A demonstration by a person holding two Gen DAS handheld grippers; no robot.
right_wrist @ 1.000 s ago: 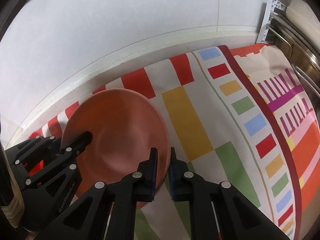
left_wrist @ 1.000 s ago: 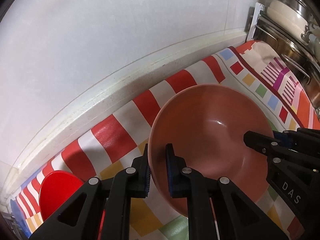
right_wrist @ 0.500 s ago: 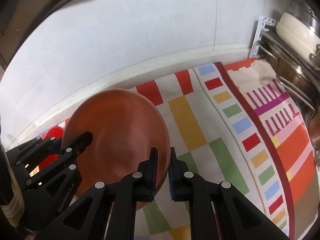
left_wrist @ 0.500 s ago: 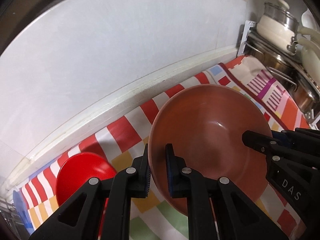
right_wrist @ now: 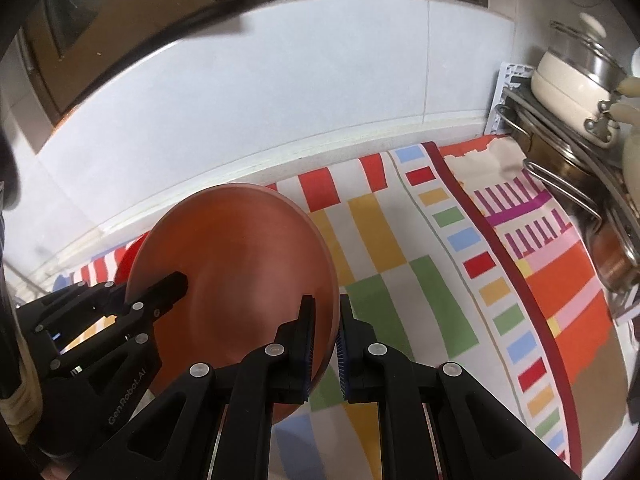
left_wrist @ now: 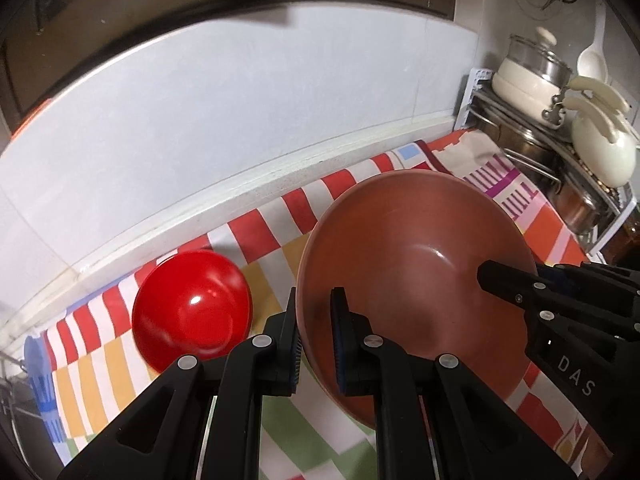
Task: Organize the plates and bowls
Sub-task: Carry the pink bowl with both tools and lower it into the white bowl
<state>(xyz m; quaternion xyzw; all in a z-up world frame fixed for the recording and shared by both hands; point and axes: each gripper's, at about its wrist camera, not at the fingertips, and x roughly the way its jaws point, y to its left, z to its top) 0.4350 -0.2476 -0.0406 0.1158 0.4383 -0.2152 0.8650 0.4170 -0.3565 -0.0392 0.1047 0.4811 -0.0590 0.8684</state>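
A large brown bowl [left_wrist: 416,248] is held in the air above the counter by both grippers. My left gripper [left_wrist: 314,340] is shut on its left rim. My right gripper [right_wrist: 325,338] is shut on its right rim, and the bowl shows in the right wrist view [right_wrist: 240,264] too. A smaller red bowl [left_wrist: 192,308] sits on the striped cloth to the left of the brown bowl, below it. The right gripper shows at the right of the left wrist view [left_wrist: 560,312].
A colourful striped cloth [right_wrist: 440,280] covers the counter against a pale wall. A metal rack [left_wrist: 560,176] with pots, a cream lidded pot [left_wrist: 528,72] and cream utensils stands at the far right. A blue item [left_wrist: 38,380] lies at the left edge.
Both grippers have lifted the brown bowl up from the cloth. The red bowl and the pot rack have come further into view.
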